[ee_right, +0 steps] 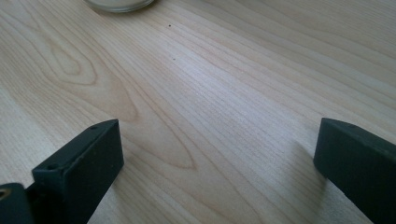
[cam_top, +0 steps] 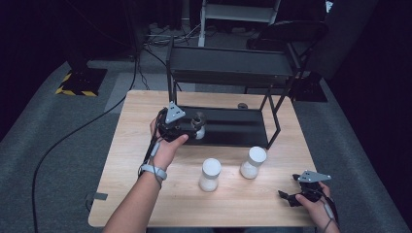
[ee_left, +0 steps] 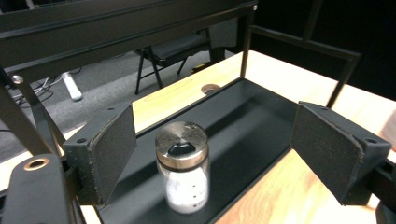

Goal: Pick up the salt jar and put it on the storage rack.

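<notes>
The jar point(ee_left: 182, 165) stands on the rack's tray point(ee_left: 254, 112), so the left gripper point(ee_left: 212, 154) spreads its fingers wide around it without touching. The right gripper point(ee_right: 215, 172) idles on the worktop point(ee_right: 224, 93), fingers wide and empty.

The left tool point(ee_left: 212, 154) stood with its jaws wide apart, neither pad touching the small jar point(ee_left: 183, 168) between them. The jar, metal-capped and part full of white powder, stood upright in the black tray point(ee_left: 261, 116) on the worktop point(ee_left: 289, 79).

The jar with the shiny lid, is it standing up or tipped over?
Standing up. The jar rests on its base in the black tray, its metal lid on top.
</notes>
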Available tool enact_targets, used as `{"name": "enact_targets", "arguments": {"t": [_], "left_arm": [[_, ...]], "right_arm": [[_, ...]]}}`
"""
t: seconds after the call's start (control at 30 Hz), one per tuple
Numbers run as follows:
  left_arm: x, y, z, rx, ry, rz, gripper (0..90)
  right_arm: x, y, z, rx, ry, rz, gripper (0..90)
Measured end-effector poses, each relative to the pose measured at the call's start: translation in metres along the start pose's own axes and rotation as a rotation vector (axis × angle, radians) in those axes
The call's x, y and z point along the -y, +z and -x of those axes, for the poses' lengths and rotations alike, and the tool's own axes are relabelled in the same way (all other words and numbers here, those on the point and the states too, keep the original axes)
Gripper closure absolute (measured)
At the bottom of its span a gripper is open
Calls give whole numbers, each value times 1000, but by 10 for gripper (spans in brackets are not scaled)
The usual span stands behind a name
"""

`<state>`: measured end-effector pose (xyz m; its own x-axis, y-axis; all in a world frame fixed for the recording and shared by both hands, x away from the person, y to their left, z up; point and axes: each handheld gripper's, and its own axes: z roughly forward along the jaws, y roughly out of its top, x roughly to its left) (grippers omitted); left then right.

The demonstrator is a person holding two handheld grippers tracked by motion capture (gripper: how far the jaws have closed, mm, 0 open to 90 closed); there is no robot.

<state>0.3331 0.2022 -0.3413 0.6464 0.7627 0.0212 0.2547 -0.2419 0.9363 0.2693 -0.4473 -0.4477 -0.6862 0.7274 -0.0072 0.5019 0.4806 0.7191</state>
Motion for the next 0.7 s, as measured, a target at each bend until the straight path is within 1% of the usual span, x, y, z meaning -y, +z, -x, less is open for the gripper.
{"name": "enact_targets", "arguments": {"t": [0.03, 0.17, 0.37, 0.6, 0.7], "left_arm": [[0, -5, 0, 3, 7, 4, 144], [1, -15, -2, 9, 11, 10, 145], [2, -33, -5, 16, 4, 18, 139], [7, -52, -10, 7, 4, 20, 133], [9, -60, -14, 9, -3, 29, 132]], "right_arm": [[0, 0, 0, 0, 1, 0, 13], [0, 0, 0, 0, 0, 0, 13], [0, 0, 0, 0, 0, 0, 13], [0, 0, 0, 0, 0, 0, 13], [0, 0, 0, 0, 0, 0, 13]]}}
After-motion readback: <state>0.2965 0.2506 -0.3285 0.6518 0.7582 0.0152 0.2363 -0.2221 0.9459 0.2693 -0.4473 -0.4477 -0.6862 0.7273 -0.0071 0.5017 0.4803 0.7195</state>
